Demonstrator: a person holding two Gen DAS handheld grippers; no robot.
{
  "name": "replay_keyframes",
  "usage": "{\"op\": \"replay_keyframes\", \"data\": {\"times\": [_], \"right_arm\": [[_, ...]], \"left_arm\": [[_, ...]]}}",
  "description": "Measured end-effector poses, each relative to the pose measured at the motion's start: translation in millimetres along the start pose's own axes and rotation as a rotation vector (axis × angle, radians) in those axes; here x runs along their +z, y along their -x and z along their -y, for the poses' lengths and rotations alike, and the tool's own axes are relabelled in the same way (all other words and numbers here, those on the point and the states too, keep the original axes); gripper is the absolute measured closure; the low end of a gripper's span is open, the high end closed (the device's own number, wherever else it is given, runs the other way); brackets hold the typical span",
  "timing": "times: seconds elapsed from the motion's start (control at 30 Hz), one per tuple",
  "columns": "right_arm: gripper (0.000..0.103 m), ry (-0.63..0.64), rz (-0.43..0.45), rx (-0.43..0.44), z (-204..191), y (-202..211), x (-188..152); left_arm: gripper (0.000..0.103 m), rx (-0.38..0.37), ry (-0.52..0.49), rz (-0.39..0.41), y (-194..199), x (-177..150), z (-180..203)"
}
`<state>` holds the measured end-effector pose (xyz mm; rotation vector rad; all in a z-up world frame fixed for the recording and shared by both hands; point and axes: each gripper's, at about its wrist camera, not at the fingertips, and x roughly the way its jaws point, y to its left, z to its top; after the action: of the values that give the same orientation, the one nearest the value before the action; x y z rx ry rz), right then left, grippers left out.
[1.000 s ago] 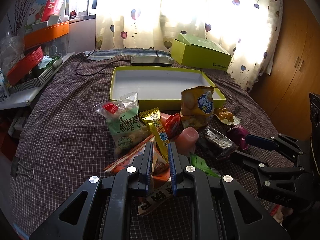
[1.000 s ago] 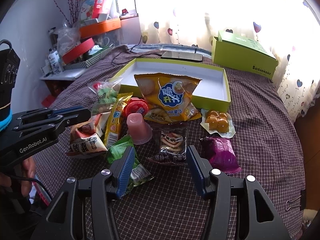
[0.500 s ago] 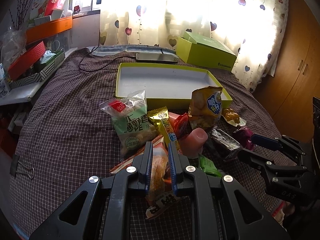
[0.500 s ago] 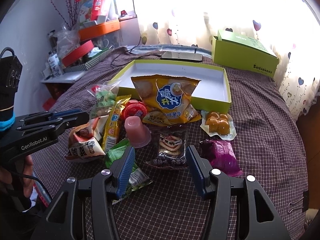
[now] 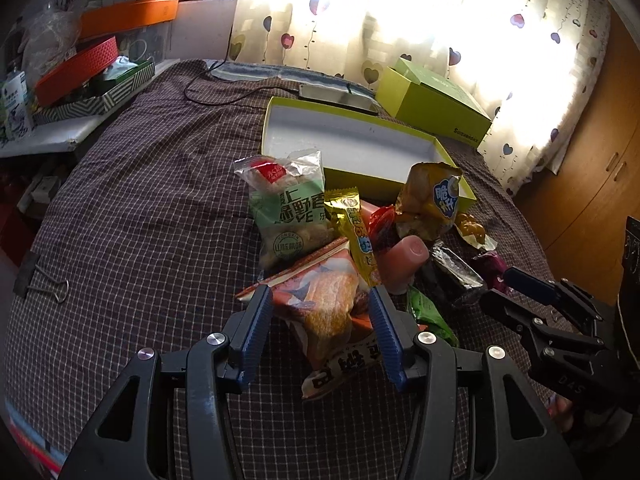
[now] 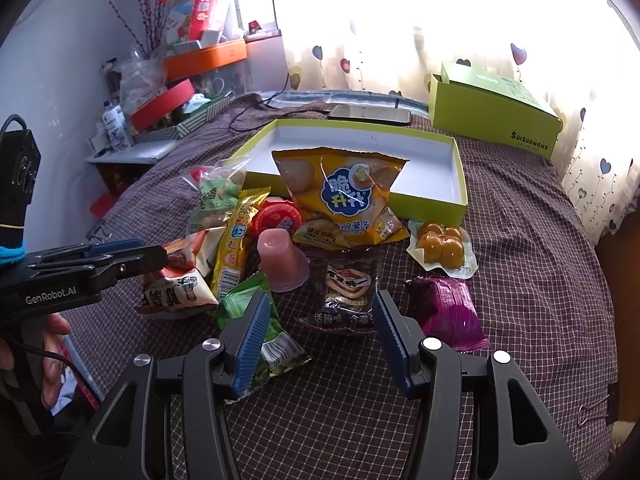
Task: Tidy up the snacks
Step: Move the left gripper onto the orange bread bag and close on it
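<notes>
Left gripper [image 5: 320,328]: jaws spread wide, holding nothing; the orange bread packet [image 5: 324,308] lies on the checked cloth [image 5: 140,220] between the two blue pads, its printed end reaching back toward the camera, with a gap visible on either side. Seen from the right wrist view, this gripper [image 6: 156,258] sits low over the same packet [image 6: 176,280] at the left edge of the snack pile. Right gripper [image 6: 318,332]: jaws likewise wide apart and empty; the dark plum-candy packet [image 6: 346,288] lies just ahead between the fingertips, the green packet [image 6: 256,320] passes under the left pad, and the purple packet [image 6: 448,312] lies just outside the right pad. Remaining snacks are heaped ahead of both grippers: pink jelly cup [image 6: 280,258] upside down on the cloth, yellow stick packet [image 6: 236,240], red-lidded cup [image 6: 278,218], green-and-clear bun bag [image 6: 212,196], yellow chip bag [image 6: 344,196] leaning against the near wall of the tray, and a clear pack of golden cakes [image 6: 440,244] to the right. The yellow-green tray [image 6: 456,168] lies beyond the pile with only its white floor showing. A closed green box [image 6: 492,116] stands behind the tray at right.
</notes>
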<state>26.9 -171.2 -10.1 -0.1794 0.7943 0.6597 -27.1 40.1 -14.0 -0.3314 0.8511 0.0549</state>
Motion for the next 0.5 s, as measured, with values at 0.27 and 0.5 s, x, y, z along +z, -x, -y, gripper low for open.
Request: {"op": "replay_keyframes", "data": {"times": [0.27,0.5], "right_arm": [[0.05,-0.007,0.005,0.009,4,2,-2],[0.05,-0.025,0.006,0.001,11,-1,-1]], "left_arm": [[0.048,-0.041,0.085,-0.047,-2,-3,3],[0.042,-0.027,0.109,-0.071,-25,5,7]]}}
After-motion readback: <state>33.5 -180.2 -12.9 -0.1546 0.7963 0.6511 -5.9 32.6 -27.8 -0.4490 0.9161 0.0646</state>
